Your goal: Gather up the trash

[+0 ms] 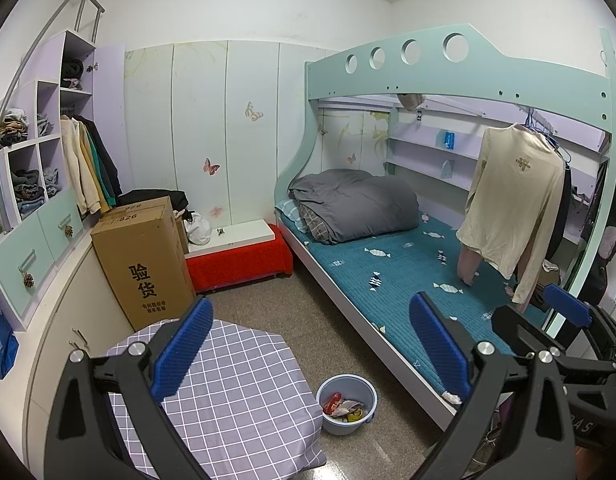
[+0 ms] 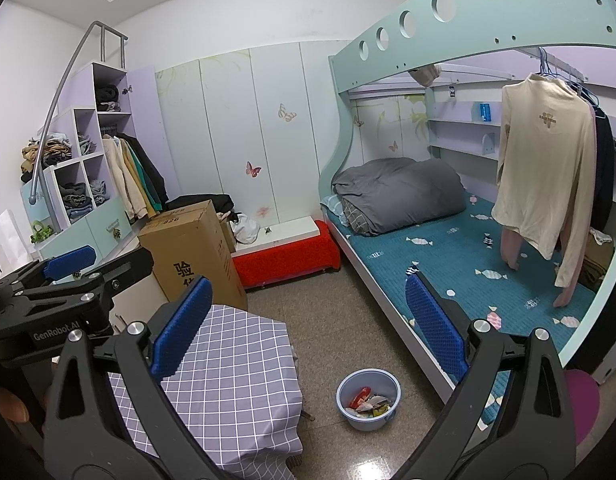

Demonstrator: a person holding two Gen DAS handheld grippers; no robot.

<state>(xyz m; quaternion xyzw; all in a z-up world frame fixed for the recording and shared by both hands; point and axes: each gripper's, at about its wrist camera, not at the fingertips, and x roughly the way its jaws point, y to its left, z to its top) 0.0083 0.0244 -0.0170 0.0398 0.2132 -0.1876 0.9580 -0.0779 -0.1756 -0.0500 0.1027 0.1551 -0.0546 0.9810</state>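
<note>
Trash [image 1: 343, 406] lies in a small blue-grey bin [image 1: 361, 386] on the speckled floor [image 1: 308, 320], between a low counter draped in a grey checked cloth [image 1: 228, 392] and the lower bunk bed [image 1: 387, 272]. In the left wrist view the left tongs [image 1: 313, 350] hang wide open above it, blue pads well apart, holding nothing. At the right edge of this view the right tongs [image 1: 563, 312] show only in part, and their state cannot be told from here. A scrap of white [image 1: 451, 397] sits at the bed's edge by the right pad. A cardboard box [image 1: 144, 260] bears the digits "826" and the large characters "验货". A blue bag [image 1: 0, 344] hangs at the far left.

In the right wrist view the bin [image 2: 387, 380] sits lower centre, wrappers [image 2: 367, 400] inside, one of them red. The right tongs [image 2: 311, 324] are spread wide and empty. The left tongs [image 2: 68, 260] enter from the left, with "GenRobot.AI" readable on the body. A magenta stool [image 2: 583, 400] shows at the right edge. Butterfly stickers dot the pale wardrobe panels [image 2: 268, 120], and a cream shirt [image 2: 543, 160] hangs over the teal mattress.
</note>
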